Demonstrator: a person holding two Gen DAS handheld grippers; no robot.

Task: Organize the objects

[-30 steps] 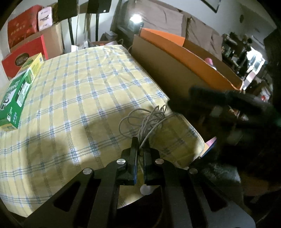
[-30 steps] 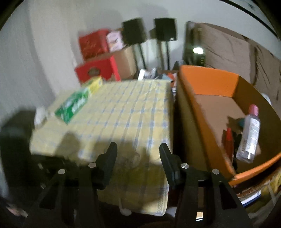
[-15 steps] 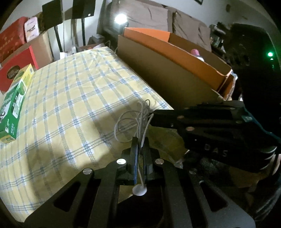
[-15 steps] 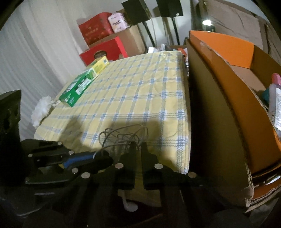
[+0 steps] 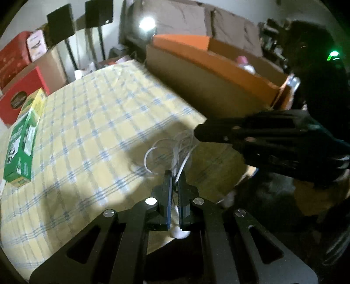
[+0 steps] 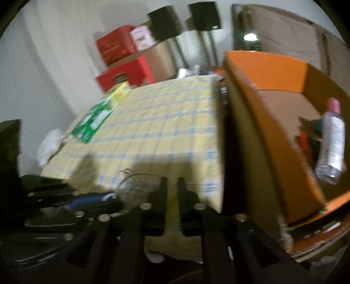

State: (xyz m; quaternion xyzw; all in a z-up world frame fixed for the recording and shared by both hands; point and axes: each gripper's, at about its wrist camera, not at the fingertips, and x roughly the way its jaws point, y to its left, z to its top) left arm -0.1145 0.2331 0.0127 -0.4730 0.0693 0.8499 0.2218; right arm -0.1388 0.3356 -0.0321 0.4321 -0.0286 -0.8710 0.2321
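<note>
A bundle of white cable (image 5: pixel 175 148) hangs from my left gripper (image 5: pixel 174 174), which is shut on it above the near right corner of the yellow checked tablecloth (image 5: pixel 91 122). The cable also shows in the right wrist view (image 6: pixel 135 181), just left of my right gripper (image 6: pixel 172 181). The right gripper's jaws are nearly shut with a narrow gap, and I see nothing between them. It appears in the left wrist view as a dark bar (image 5: pixel 251 131) right of the cable. An orange cardboard box (image 6: pixel 262 65) stands right of the table with a clear pink-capped bottle (image 6: pixel 331 142) inside.
A green and yellow carton (image 5: pixel 21 135) lies at the table's left edge. Red boxes (image 6: pixel 122 72) and brown cartons stand behind the table, with two black speakers (image 6: pixel 186 19) on stands. A white fluffy object (image 6: pixel 49 146) sits at the table's left corner.
The right gripper closed from wide open a second ago and has since drawn back to the right of the cable. The left gripper lifted the cable off the cloth.
</note>
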